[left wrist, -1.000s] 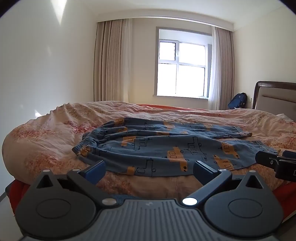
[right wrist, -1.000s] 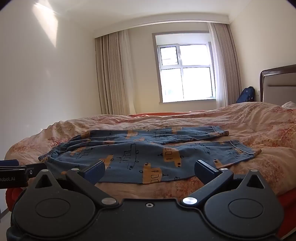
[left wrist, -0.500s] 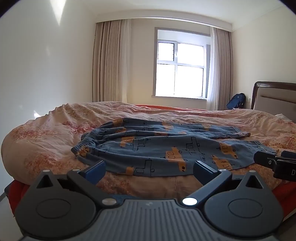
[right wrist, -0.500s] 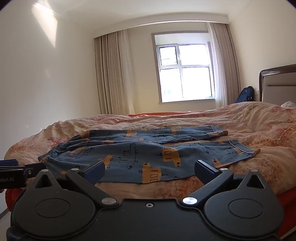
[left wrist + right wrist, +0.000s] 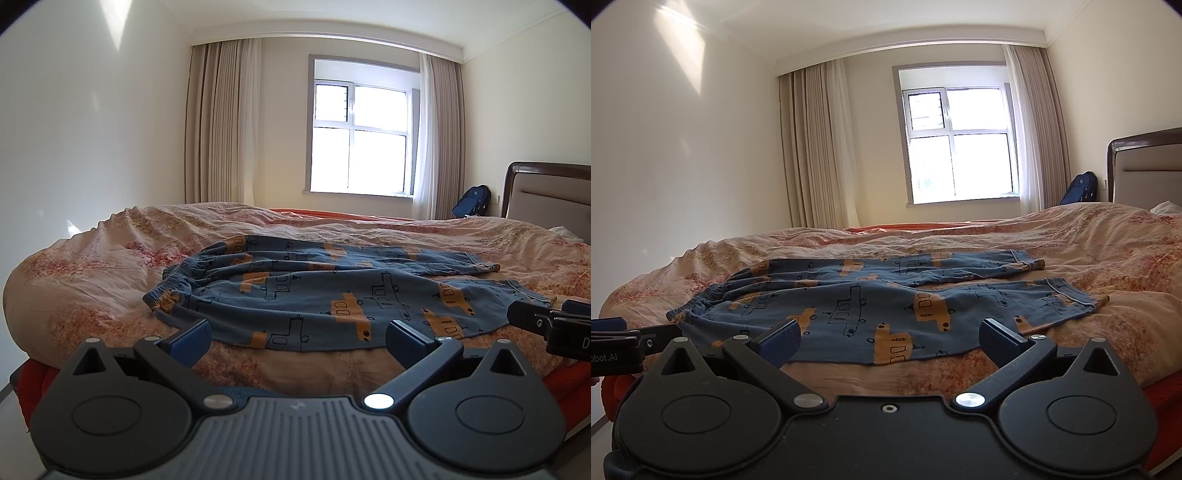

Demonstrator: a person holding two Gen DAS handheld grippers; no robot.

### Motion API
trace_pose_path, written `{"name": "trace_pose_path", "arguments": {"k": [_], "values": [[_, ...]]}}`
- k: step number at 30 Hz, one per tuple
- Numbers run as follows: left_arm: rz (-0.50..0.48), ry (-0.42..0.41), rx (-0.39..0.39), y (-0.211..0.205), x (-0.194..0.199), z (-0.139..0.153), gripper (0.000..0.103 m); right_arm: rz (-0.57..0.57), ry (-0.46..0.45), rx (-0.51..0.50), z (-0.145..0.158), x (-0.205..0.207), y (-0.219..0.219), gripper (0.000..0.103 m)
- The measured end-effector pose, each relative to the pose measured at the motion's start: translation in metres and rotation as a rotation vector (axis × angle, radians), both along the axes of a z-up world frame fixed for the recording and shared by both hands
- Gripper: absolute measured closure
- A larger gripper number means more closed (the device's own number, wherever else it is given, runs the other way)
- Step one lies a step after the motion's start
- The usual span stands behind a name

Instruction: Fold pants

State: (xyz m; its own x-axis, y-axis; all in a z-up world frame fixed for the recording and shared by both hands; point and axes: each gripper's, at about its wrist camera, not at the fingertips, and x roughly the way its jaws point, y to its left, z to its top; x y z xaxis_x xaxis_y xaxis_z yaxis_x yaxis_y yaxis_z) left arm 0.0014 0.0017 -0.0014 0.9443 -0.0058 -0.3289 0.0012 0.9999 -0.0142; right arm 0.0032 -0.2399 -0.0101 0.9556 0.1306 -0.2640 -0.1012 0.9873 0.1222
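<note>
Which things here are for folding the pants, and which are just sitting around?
For the job:
blue pants, spread flat on the bed
left gripper, open
right gripper, open
floral bedspread, the folding surface

Just lying about:
blue backpack by the headboard
curtains
window

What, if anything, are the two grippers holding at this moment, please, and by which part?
Nothing is held. The left gripper and right gripper are both open, short of the blue patterned pants, which lie spread flat on the bed.
</note>
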Motion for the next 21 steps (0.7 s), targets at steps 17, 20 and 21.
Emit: {"name": "trace_pose_path", "arguments": {"k": [17, 20, 21], "values": [[0.000, -0.001, 0.001, -0.0011, -0.0037, 0.0018, 0.000, 0.000, 0.000, 0.001, 0.0004, 0.0000, -0.0003, 0.000], [0.000, 0.001, 0.001, -0.0012, -0.0040, 0.0016, 0.000, 0.000, 0.001, 0.001, 0.0010, 0.0005, 0.0004, 0.000], [0.000, 0.001, 0.002, -0.0012, -0.0047, 0.0013, 0.000, 0.000, 0.002, 0.001, 0.0019, 0.0000, 0.0005, 0.000]]}}
